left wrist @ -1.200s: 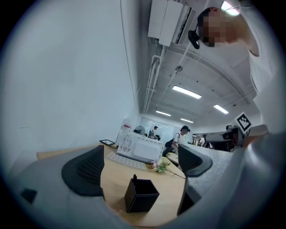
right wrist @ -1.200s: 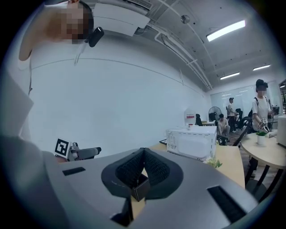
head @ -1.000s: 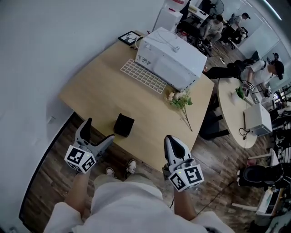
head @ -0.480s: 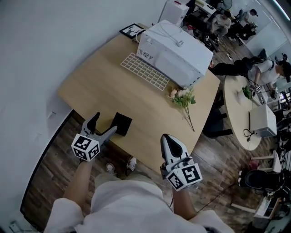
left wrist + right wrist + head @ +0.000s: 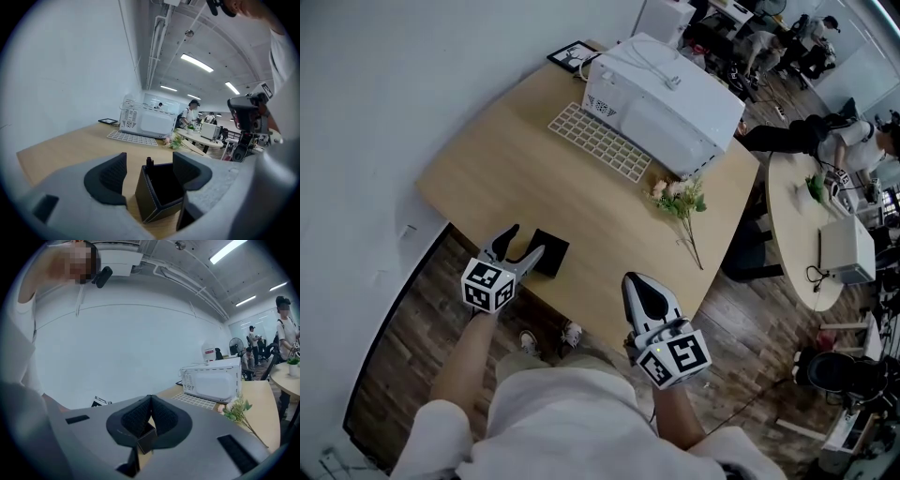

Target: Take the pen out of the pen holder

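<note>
A: Black and stitched, that pen holder point(image 5: 547, 253). Where does it stand?

B: Upright on the pale wooden table point(image 5: 478, 169), close to the near edge. The pen point(image 5: 149, 162) sits inside it, and only its dark tip shows above the rim.

A: And the left gripper point(image 5: 525, 241)?

B: Its jaws sit either side of the holder and are closing. A gap still shows at one pad, so there is no grip.

A: The right gripper point(image 5: 641, 292)?

B: Its pads are pressed together on nothing, over the table's near edge and apart from the holder. A microwave point(image 5: 666, 98), a keyboard point(image 5: 598, 142) and flowers point(image 5: 680, 202) lie farther back.
</note>
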A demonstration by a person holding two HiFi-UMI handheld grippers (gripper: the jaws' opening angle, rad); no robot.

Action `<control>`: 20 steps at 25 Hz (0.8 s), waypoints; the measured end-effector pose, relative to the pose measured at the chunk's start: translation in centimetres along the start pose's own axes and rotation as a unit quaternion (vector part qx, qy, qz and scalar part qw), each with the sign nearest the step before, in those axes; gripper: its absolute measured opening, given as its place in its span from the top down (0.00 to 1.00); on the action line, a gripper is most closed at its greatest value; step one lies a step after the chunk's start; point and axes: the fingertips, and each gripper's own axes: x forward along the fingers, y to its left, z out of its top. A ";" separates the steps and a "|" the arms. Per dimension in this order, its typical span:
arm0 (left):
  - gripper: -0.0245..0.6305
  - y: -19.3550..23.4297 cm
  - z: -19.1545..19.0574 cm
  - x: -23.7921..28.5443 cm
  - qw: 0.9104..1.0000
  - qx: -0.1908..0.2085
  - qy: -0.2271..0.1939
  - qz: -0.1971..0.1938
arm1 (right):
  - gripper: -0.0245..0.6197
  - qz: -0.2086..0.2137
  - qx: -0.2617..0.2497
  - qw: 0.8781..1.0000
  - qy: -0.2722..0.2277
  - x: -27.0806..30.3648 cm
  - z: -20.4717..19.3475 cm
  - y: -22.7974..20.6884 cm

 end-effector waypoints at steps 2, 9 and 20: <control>0.49 -0.1 -0.2 0.5 1.000 0.006 0.007 -0.003 | 0.96 0.001 -0.001 1.000 -0.002 0.1 0.2 -0.1; 0.52 0.2 -0.5 2.1 1.000 0.004 0.018 -0.002 | 0.96 0.002 -0.002 1.000 -0.002 0.0 0.4 -0.7; 0.62 -0.1 -0.8 3.4 0.999 0.016 0.042 -0.004 | 0.96 0.012 0.004 1.000 -0.005 0.6 0.5 -1.1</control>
